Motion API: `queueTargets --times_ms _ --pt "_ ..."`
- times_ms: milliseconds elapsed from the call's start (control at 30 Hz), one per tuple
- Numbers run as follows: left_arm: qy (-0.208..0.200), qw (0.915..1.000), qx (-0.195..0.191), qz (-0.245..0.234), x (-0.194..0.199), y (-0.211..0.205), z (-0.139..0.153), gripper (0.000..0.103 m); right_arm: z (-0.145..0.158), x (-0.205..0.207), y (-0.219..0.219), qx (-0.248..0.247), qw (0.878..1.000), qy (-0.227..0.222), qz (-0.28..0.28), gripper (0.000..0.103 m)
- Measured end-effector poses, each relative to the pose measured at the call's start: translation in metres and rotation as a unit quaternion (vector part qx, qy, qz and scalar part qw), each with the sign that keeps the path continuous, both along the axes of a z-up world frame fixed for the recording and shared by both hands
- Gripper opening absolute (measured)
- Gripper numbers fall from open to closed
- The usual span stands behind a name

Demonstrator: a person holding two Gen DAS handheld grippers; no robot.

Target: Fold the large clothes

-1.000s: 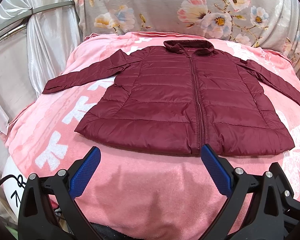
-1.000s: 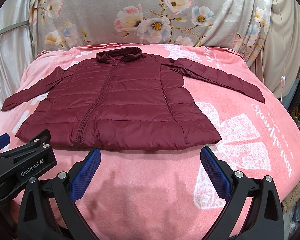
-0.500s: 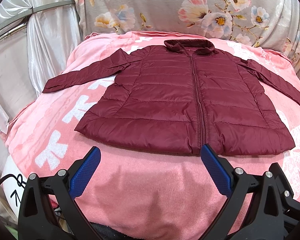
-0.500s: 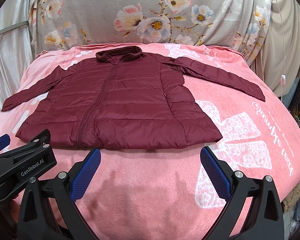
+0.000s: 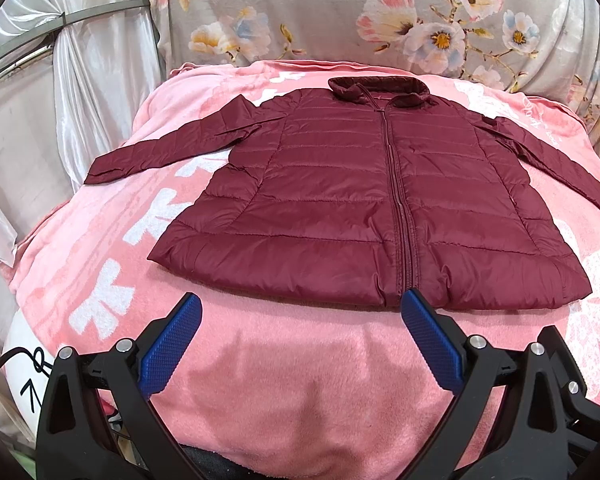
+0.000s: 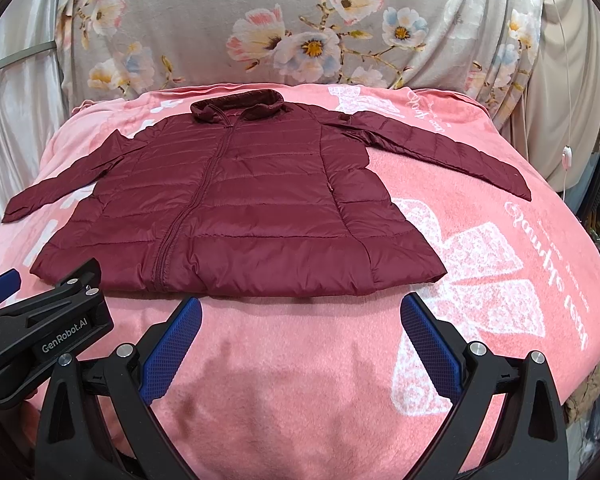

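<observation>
- Left gripper [image 5: 298,322]: gaped wide, empty, above bare blanket [image 5: 284,392], just short of jacket [image 5: 352,208] hem.
- Right gripper [image 6: 300,322]: likewise spread apart, nothing held, near the hem's right half.
- Jacket: spread flat, zipped, front up, collar [image 5: 378,88] far, hem near; both sleeves stretched outward on the bed.
- Left sleeve [image 5: 168,148]: well off to the left, cuff near the blanket's edge.
- Right sleeve [image 6: 440,148]: angled away right, well apart from either gripper.
- Step, by judgement: none begun; folding not yet started, only the approach.
- Next move, likely: reach for a sleeve or side edge, pinch one layer of slippery quilted cloth, carry it across the zipper line without dragging the body.
</observation>
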State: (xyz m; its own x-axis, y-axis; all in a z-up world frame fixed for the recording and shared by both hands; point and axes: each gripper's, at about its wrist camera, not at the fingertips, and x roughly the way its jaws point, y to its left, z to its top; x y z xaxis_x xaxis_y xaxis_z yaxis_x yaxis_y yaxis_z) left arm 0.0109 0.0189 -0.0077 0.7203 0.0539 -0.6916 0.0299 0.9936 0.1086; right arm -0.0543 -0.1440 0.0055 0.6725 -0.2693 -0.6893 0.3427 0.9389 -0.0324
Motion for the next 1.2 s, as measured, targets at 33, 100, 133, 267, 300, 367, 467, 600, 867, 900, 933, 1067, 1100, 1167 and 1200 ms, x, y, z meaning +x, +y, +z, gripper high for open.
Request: queueTargets --times_ms 33,100,133,267,300,367,467,600,867,900,933,1067,1100,1167,1200 --pt "0.000 1.0000 0.000 0.000 0.000 -0.001 0.000 0.097 0.000 -0.001 -0.001 0.000 1.000 0.000 0.000 0.098" --pt "0.000 1.0000 0.000 0.000 0.000 0.000 0.000 0.097 0.000 0.000 0.000 0.001 1.000 0.000 0.000 0.098" --pt "0.000 1.0000 0.000 0.000 0.000 0.001 0.000 0.097 0.001 -0.001 -0.001 0.000 1.000 0.000 0.000 0.098" --pt "0.000 1.0000 0.000 0.000 0.000 0.000 0.000 0.097 0.000 0.000 -0.001 0.001 1.000 0.000 0.000 0.098" --pt "0.000 1.0000 0.000 0.000 0.000 0.000 0.000 0.097 0.000 0.000 0.000 0.001 1.000 0.000 0.000 0.098" --pt "0.001 1.0000 -0.001 0.000 0.000 0.001 0.000 0.097 0.000 0.000 0.000 0.001 1.000 0.000 0.001 0.098" --pt "0.002 1.0000 -0.001 -0.001 0.000 0.001 -0.003 0.097 0.000 0.000 0.000 0.001 1.000 0.000 0.002 0.098" --pt "0.006 1.0000 0.000 -0.006 0.002 -0.004 -0.006 0.097 -0.004 0.003 0.001 0.003 1.000 0.000 0.001 0.098" --pt "0.010 0.9999 0.005 -0.007 0.011 -0.014 -0.007 0.097 -0.013 0.011 -0.006 0.010 1.000 0.004 0.004 0.098" --pt "0.011 0.9999 0.005 -0.008 0.013 -0.015 -0.008 0.097 -0.015 0.011 -0.011 0.016 1.000 0.005 0.003 0.098" --pt "0.012 0.9999 0.005 -0.009 0.015 -0.016 -0.008 0.097 -0.015 0.012 -0.018 0.021 1.000 0.005 0.002 0.098" --pt "0.017 0.9998 -0.006 -0.006 0.029 -0.014 -0.006 0.097 -0.010 0.024 -0.072 0.050 0.998 -0.010 -0.031 0.098" --pt "0.015 0.9998 -0.011 -0.004 0.034 -0.012 -0.005 0.098 -0.009 0.026 -0.092 0.055 0.997 -0.019 -0.048 0.098" --pt "0.013 0.9997 -0.022 -0.002 0.045 -0.008 -0.001 0.098 -0.008 0.027 -0.125 0.064 0.994 -0.035 -0.076 0.098" --pt "0.010 0.9996 -0.027 0.000 0.050 -0.005 0.001 0.098 -0.008 0.029 -0.150 0.070 0.992 -0.049 -0.097 0.098"
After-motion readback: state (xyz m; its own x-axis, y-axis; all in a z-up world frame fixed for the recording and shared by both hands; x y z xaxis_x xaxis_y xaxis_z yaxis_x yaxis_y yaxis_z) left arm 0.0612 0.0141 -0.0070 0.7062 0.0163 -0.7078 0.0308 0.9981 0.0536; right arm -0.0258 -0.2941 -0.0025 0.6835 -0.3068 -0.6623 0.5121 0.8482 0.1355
